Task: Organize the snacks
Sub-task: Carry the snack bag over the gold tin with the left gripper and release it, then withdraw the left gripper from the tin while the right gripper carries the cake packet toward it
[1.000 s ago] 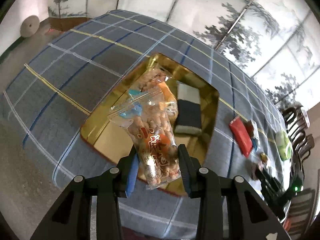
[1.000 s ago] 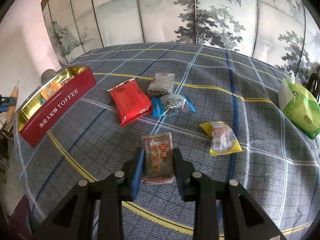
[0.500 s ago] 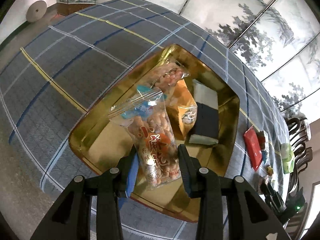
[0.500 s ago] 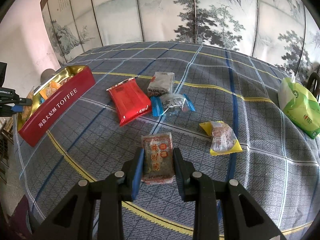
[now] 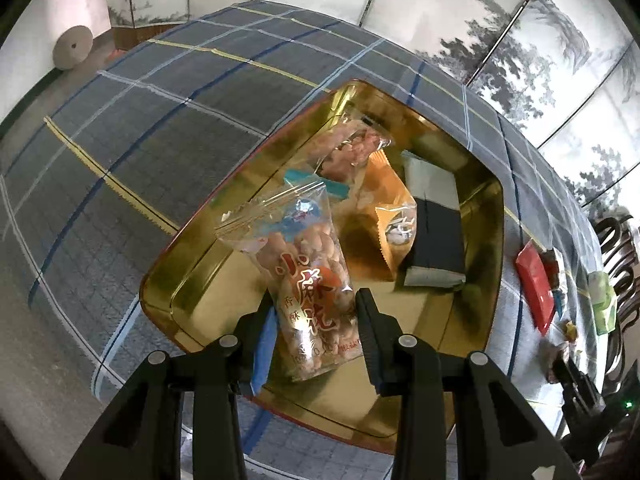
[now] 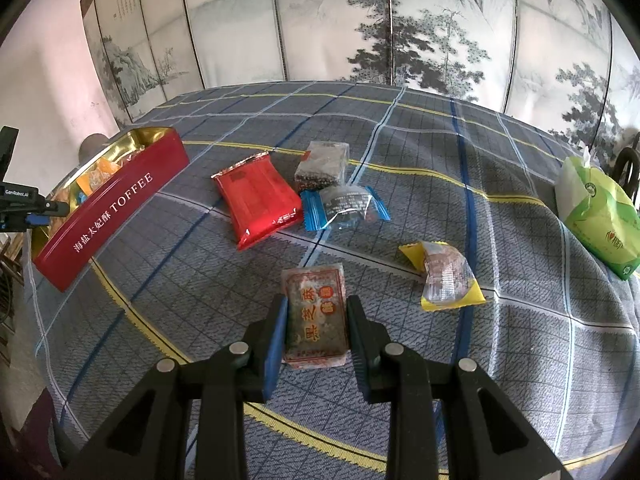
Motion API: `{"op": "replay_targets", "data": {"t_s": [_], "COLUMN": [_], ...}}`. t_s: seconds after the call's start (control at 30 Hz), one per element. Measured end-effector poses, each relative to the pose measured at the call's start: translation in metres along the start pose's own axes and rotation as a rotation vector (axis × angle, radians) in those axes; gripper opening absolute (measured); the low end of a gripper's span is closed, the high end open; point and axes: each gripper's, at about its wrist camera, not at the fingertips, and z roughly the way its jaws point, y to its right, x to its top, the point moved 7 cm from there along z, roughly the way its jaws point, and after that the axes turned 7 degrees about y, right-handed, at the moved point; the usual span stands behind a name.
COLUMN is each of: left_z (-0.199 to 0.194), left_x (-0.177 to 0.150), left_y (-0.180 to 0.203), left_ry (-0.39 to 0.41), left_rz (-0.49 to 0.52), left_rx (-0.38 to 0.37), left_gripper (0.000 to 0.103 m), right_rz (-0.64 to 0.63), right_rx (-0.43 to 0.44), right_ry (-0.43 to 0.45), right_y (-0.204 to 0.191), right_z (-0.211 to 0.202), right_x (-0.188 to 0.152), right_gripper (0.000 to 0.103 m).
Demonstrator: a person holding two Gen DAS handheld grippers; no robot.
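My left gripper [image 5: 316, 336] is shut on a clear peanut bag [image 5: 304, 272] with red lettering and holds it above the gold tin [image 5: 192, 280]. The tin holds another peanut bag [image 5: 352, 148], an orange packet [image 5: 394, 216] and a dark-and-grey packet [image 5: 436, 224]. My right gripper [image 6: 316, 328] is shut on a brown square snack packet [image 6: 316, 312] low over the plaid cloth. The tin shows as a red TOFFEE box [image 6: 116, 204] at the left of the right wrist view.
On the cloth lie a red packet [image 6: 258, 200], a dark packet [image 6: 322, 166], a blue-ended candy [image 6: 344, 206] and a yellow-ended candy [image 6: 446, 276]. A green tissue pack [image 6: 600, 216] lies at the right edge. A painted folding screen [image 6: 360, 24] stands behind the table.
My left gripper has carried the peanut bag forward and over the tin, which now fills more of its view. The right gripper and its brown packet have not moved.
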Motion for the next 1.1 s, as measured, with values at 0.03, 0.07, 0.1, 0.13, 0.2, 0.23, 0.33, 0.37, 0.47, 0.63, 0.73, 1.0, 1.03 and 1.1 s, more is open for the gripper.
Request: {"op": "replay_targets", "data": {"t_s": [0.03,0.07,0.1,0.13,0.2,0.23,0.33,0.37,0.47,0.63,0.73,1.0,1.03,1.1], "left_z": [0.0,0.0,0.0,-0.001,-0.001,-0.001,-0.001,-0.001,-0.001,-0.006,-0.012,-0.03,-0.032,-0.036], "left_x": [0.0,0.0,-0.001,-0.001,0.0,0.0,-0.001,0.0,-0.001,0.001,0.003,0.008,0.009,0.009], "left_y": [0.0,0.0,0.001,0.001,0.001,0.001,0.0,0.0,0.0,-0.001,-0.001,0.0,0.001,0.0], "left_ry": [0.003,0.006,0.009,0.013,0.019,0.025,0.034,0.036,0.043,0.084,0.12,0.204,0.213,0.23], "left_rz": [0.005,0.011,0.016,0.022,0.033,0.04,0.057,0.062,0.08,0.092,0.104,0.155,0.159,0.163], "left_rx": [0.002,0.006,0.011,0.016,0.026,0.032,0.045,0.049,0.063,0.083,0.097,0.158,0.163,0.171], "left_gripper": [0.034,0.034,0.034,0.035,0.035,0.035,0.036,0.036,0.036,0.066,0.071,0.08,0.081,0.081], "right_rz": [0.0,-0.002,-0.003,-0.004,-0.004,-0.004,-0.005,-0.006,-0.006,-0.008,-0.009,-0.011,-0.012,-0.012], "right_rx": [0.0,-0.002,-0.004,-0.005,-0.005,-0.005,-0.004,-0.006,-0.006,-0.008,-0.009,-0.011,-0.011,-0.011], "right_ry": [0.0,-0.001,-0.001,-0.001,-0.001,-0.001,-0.003,-0.008,-0.007,-0.011,-0.012,-0.015,-0.015,-0.015], "right_y": [0.0,0.0,0.001,0.001,0.002,0.002,0.001,0.001,0.001,0.002,0.001,0.002,0.001,0.001], "right_z": [0.0,0.0,0.0,0.0,-0.001,-0.001,0.0,0.0,0.0,-0.001,0.0,-0.001,0.0,0.0], "right_x": [0.0,0.0,0.0,0.0,0.0,0.0,0.0,0.0,0.0,0.0,0.0,0.0,0.0,0.001], "right_gripper": [0.029,0.029,0.029,0.029,0.029,0.029,0.029,0.029,0.029,0.029,0.029,0.029,0.029,0.029]}}
